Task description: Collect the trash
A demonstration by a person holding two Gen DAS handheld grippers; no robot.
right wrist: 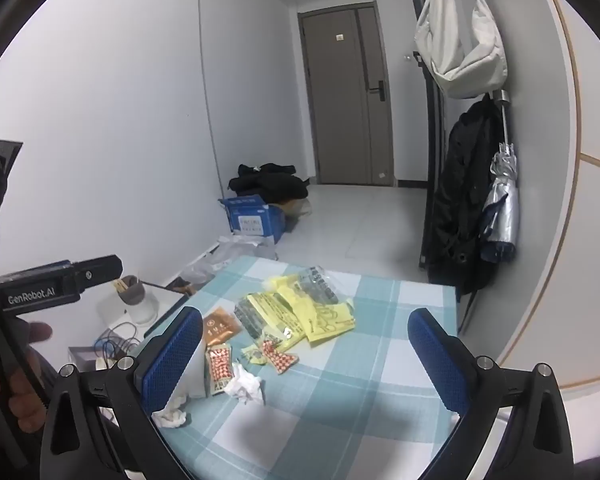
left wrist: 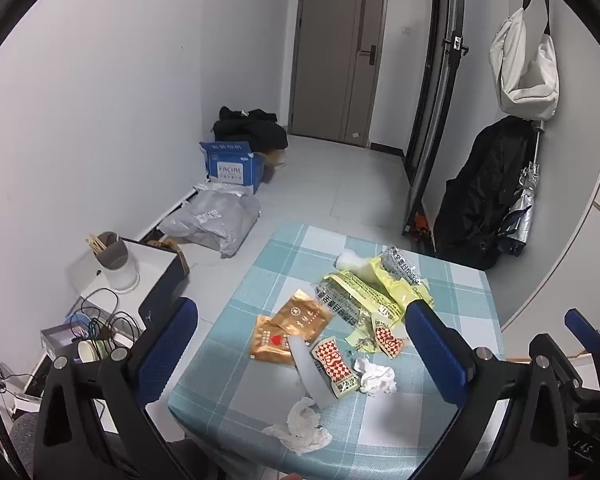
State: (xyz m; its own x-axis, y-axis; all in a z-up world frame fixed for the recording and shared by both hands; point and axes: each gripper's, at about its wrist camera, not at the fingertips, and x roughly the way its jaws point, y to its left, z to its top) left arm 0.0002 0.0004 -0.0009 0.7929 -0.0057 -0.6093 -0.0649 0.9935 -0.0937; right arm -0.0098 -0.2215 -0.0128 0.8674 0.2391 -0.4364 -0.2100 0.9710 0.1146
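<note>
1. Two grippers, both spread wide and holding nothing: I keep the left gripper (left wrist: 300, 364) and the right gripper (right wrist: 306, 356) above the near edge of the table (left wrist: 452, 288), tilted down at the litter.
2. All the trash lies loose mid-table: yellow wrappers (left wrist: 364, 292), brown sachets (left wrist: 296, 320), checked packets (left wrist: 334, 366) and tissue wads (left wrist: 376, 376).
3. Everything looks feather-light to me; none of it seems fragile.
4. I judge the tissues soft and easy to crush, so I would pinch each across its bulk.
5. Sachets and packets lie flat and look slick; I would take a lifted edge or corner.
6. Yellow wrappers look crinkly and likely to slip, so a bunched fold seems the best hold.
</note>
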